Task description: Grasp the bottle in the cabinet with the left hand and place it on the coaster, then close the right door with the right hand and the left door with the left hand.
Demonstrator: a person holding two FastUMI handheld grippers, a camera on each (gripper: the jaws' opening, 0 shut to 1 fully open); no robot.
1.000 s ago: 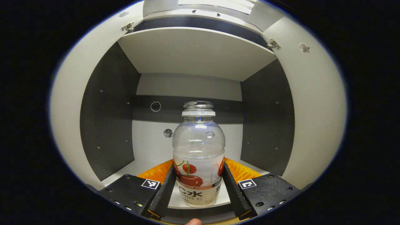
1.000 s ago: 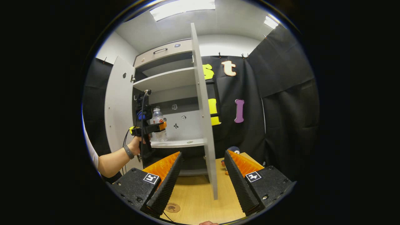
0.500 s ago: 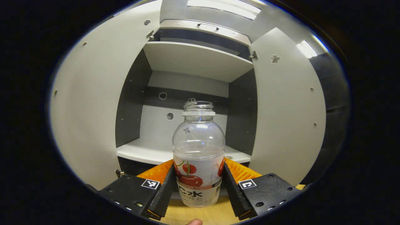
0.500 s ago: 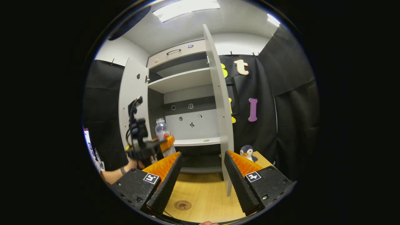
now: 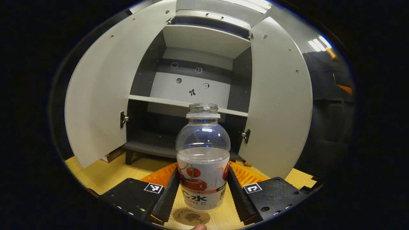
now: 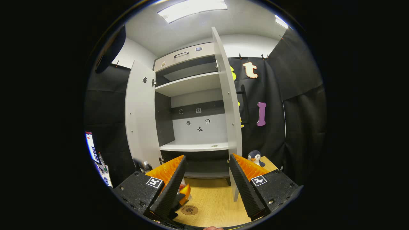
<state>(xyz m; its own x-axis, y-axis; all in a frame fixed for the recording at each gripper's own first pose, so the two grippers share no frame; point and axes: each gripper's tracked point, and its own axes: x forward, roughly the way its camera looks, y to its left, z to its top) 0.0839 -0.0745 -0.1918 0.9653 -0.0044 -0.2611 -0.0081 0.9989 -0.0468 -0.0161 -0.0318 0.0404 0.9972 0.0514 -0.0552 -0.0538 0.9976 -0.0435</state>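
The left claw (image 5: 203, 188) is clamped on the bottle (image 5: 203, 159), both fingers pressing its labelled lower half, holding it upright just over the coaster (image 5: 191, 217) on the wooden surface (image 5: 96, 172); whether they touch I cannot tell. Beyond, the cabinet (image 5: 195, 76) stands with its left door (image 5: 102, 95) and right door (image 5: 278, 102) swung wide. The right claw (image 6: 204, 182) hangs near the surface, fingers spread apart, gripping nothing. A toy penguin (image 6: 255, 157) sits far right.
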